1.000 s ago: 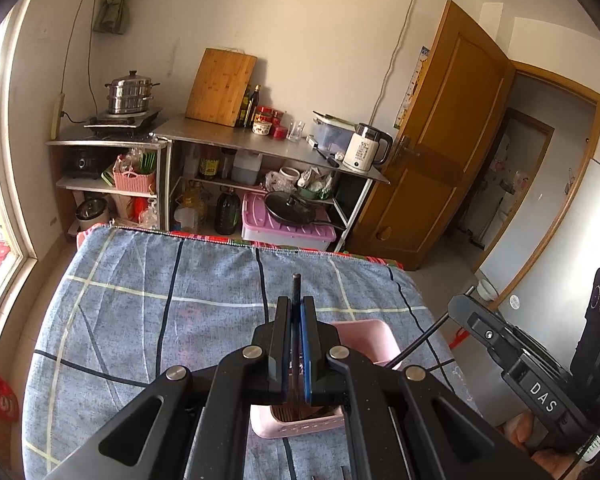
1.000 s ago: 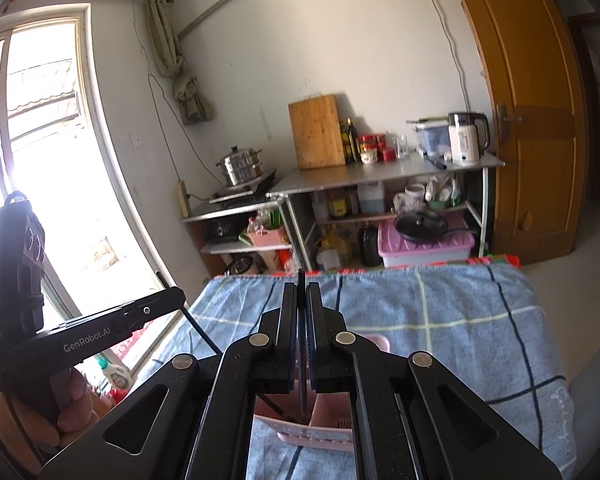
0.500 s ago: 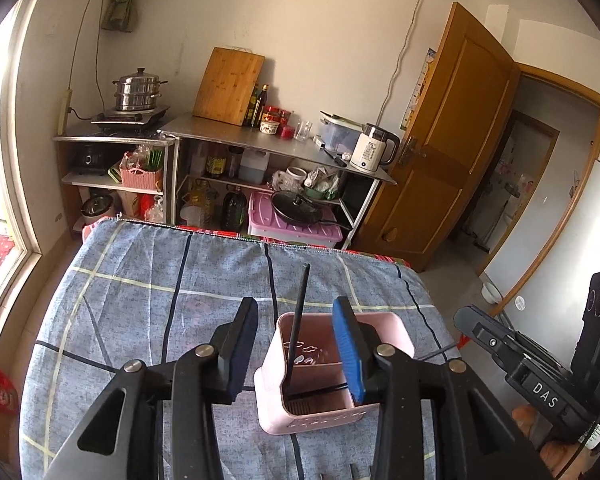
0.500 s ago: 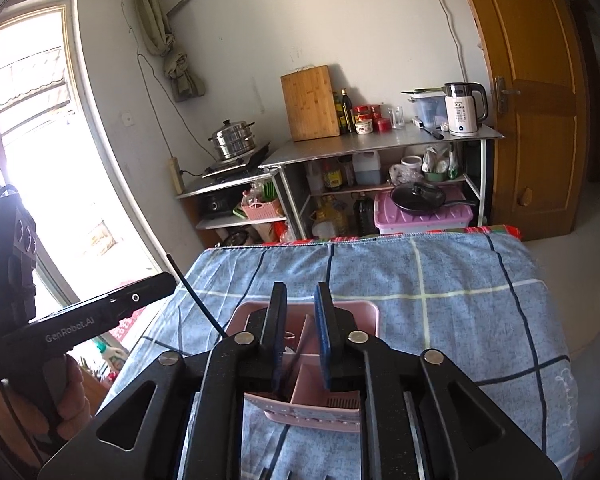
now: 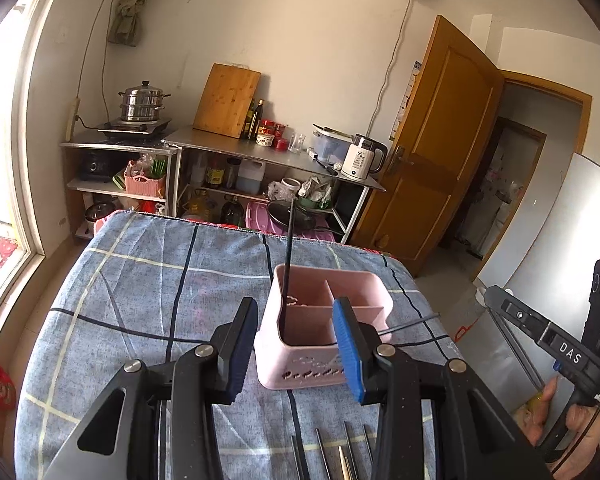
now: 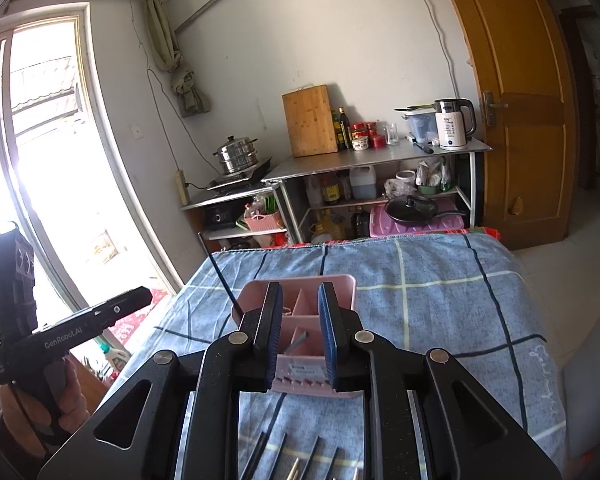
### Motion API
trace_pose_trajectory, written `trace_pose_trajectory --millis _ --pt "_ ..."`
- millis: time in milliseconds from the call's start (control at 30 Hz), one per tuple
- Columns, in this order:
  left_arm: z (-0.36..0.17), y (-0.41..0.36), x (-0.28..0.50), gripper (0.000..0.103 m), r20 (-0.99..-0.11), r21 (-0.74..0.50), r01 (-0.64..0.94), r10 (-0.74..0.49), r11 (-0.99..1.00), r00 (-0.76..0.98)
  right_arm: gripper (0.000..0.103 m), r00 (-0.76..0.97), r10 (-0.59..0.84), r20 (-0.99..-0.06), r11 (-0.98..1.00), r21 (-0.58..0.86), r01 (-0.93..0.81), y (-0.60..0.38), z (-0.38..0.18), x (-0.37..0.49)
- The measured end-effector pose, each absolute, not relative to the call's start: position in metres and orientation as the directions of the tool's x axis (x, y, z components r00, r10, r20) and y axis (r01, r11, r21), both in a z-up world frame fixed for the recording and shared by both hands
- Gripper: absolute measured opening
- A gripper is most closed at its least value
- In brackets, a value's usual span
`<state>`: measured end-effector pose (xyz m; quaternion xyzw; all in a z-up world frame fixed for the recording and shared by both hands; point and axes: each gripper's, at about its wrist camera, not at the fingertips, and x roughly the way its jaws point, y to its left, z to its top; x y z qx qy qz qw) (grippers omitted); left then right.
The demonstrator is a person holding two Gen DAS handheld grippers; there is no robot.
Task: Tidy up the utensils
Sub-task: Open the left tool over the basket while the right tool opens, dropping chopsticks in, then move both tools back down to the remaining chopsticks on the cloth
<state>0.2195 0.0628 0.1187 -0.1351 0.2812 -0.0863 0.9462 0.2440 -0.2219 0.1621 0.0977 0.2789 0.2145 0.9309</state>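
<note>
Pink caddy (image 5: 324,320) holds both chopsticks, so left gripper (image 5: 296,344) and right gripper (image 6: 299,336), part-open and empty, should back straight out.

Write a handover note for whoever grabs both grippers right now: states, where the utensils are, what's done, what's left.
Left gripper: open, jaws just opened, nothing held.
Right gripper: open, jaws just opened, nothing held.
Pink holder stands on the blue checked cloth.
Done: one black chopstick stands in its left compartment; another chopstick lies low in a near compartment.
Left: the loose utensils lying on the cloth nearest the cameras still need loading.
</note>
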Motion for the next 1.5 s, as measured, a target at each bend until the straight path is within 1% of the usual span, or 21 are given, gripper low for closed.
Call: trace_pose_trajectory --millis 167,367,567,700,1033,1500 --pt "0.099 0.053 0.178 0.039 -0.496 -0.294 0.117 -0.257 0.948 0.829 0.019 0.749 0.456 -0.480 0.887 0.312 -0.340 -0.235 0.154 0.211" --pt "0.071 0.044 0.136 0.039 -0.510 -0.295 0.126 -0.267 0.947 0.817 0.019 0.738 0.446 -0.507 0.895 0.278 -0.350 -0.238 0.134 0.171" --pt "0.051 0.034 0.108 0.039 -0.533 -0.271 0.137 -0.267 0.953 0.803 0.019 0.711 0.444 -0.546 0.896 0.274 -0.349 -0.242 0.111 0.147" --pt "0.041 0.031 0.095 0.039 -0.546 -0.275 0.139 -0.274 0.951 0.792 0.019 0.698 0.441 -0.564 0.898 0.283 -0.338 -0.244 0.100 0.137" --pt "0.015 0.023 0.090 0.039 -0.595 -0.292 0.137 -0.292 0.947 0.749 0.019 0.675 0.423 -0.604 0.906 0.281 -0.316 -0.246 0.079 0.120" --pt "-0.028 0.017 0.118 0.039 -0.696 -0.289 0.095 -0.277 0.953 0.662 0.019 0.614 0.407 -0.676 0.913 0.283 -0.294 -0.236 0.046 0.134"
